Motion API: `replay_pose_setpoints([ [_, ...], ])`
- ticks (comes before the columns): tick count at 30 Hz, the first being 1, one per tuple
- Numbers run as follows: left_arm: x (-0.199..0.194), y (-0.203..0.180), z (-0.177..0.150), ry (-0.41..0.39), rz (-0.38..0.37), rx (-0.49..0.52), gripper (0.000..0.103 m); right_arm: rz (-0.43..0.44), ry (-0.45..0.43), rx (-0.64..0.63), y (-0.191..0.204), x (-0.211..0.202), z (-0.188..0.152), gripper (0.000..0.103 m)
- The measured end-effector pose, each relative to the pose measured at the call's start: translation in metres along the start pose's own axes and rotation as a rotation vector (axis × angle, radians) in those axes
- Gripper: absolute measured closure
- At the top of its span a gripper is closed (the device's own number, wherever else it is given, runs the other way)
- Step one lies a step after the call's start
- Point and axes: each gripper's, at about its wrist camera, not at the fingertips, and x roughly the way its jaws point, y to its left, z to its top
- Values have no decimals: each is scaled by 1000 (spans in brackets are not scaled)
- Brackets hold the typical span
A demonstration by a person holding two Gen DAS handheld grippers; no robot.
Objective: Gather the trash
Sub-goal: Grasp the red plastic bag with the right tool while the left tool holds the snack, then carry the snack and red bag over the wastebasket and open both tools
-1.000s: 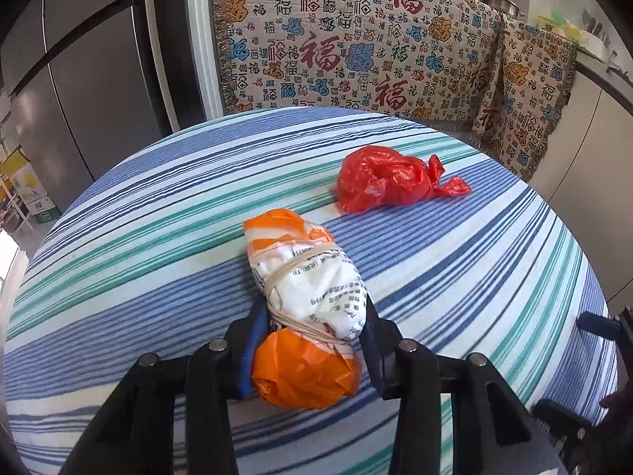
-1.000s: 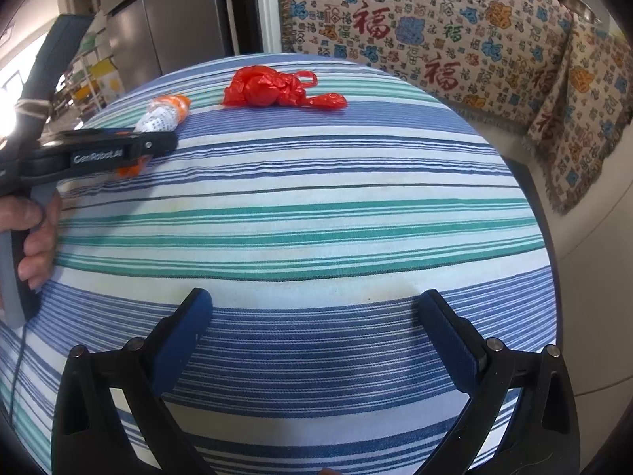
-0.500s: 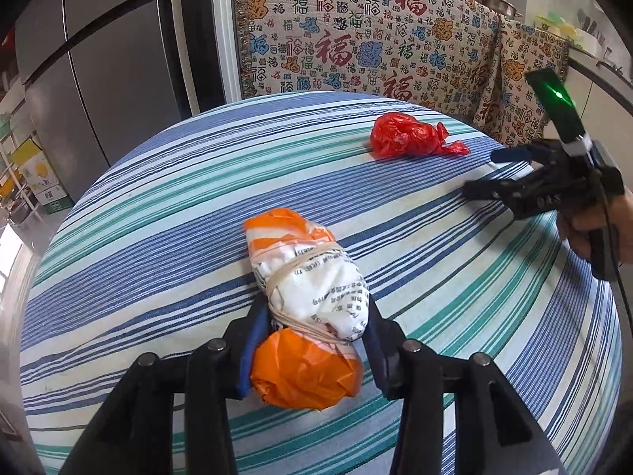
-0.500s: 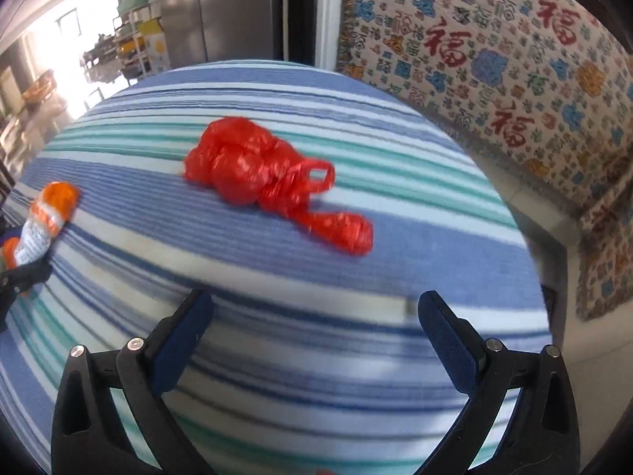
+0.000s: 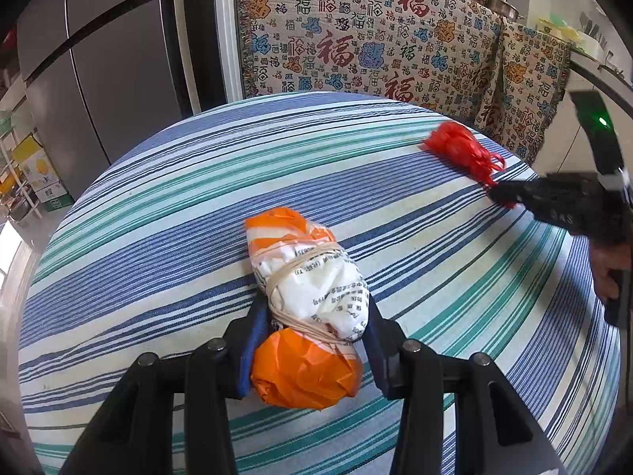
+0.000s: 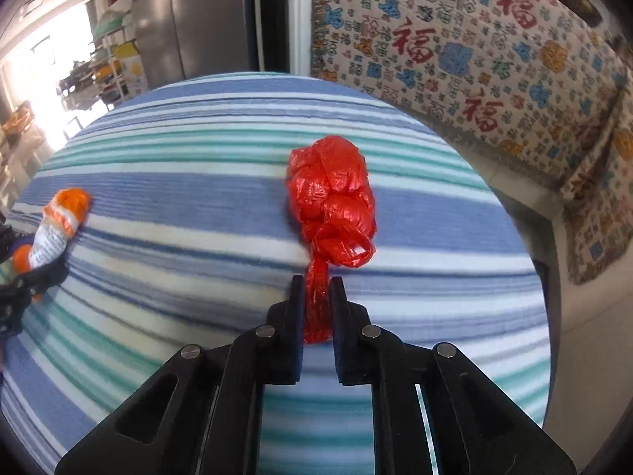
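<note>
Looking along the left gripper (image 5: 312,332), its fingers clamp the orange and white bundle (image 5: 306,308) at mid-length on the striped tablecloth (image 5: 158,237); the right gripper's body shows at the table's far right. From the right wrist, the right gripper (image 6: 317,301) pinches the red bag (image 6: 330,198) by its twisted tail; a patterned blanket (image 6: 474,59) hangs behind

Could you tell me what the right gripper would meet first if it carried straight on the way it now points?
The right gripper is shut on the tail of the red bag; straight ahead it would probably push into that bag's bunched body, then the striped tablecloth.
</note>
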Motion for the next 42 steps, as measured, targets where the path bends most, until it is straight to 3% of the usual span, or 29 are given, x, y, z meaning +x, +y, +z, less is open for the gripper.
replay_pose_setpoints([
  [4, -9, -2, -10, -1, -9, -13, 57, 1, 10, 107, 22, -38, -49, 91],
  [7, -17, -5, -19, 6, -13, 1, 57, 19, -19, 147, 40, -59, -76, 81],
  [9, -22, -4, -23, 24, -27, 24, 57, 44, -39, 158, 45, -67, -87, 42],
  [10, -24, -2, -24, 44, -43, 32, 53, 63, -43, 169, 44, -69, -89, 19],
  [11, -28, 2, -25, 69, -77, 35, 47, 83, -48, 179, 42, -72, -91, 17],
  [14, -46, 23, -27, 67, -187, 8, 30, 69, -42, 145, 34, -81, -84, 16],
  [16, -55, 31, -25, 37, -217, -13, 27, 58, -19, 102, 30, -80, -73, 16],
  [20, -45, 21, -8, 49, -212, 24, 27, 60, 19, 65, 24, -70, -45, 16],
  [25, -19, 16, 1, 117, -175, 42, 27, 76, 97, 72, 24, -48, -18, 16],
  [26, -15, 14, 2, 131, -162, 52, 28, 66, 122, 83, 23, -41, -14, 20],
  [27, -13, 12, 2, 139, -149, 64, 29, 59, 142, 97, 21, -36, -13, 31],
  [28, -13, 12, 2, 138, -144, 73, 49, 59, 160, 108, 19, -33, -12, 61],
  [36, -42, 6, 9, 58, -194, 53, 53, 43, 70, 179, 1, -88, -41, 62],
  [42, -72, -62, 19, 12, -285, 149, 53, 23, 3, 290, -46, -147, -79, 62],
])
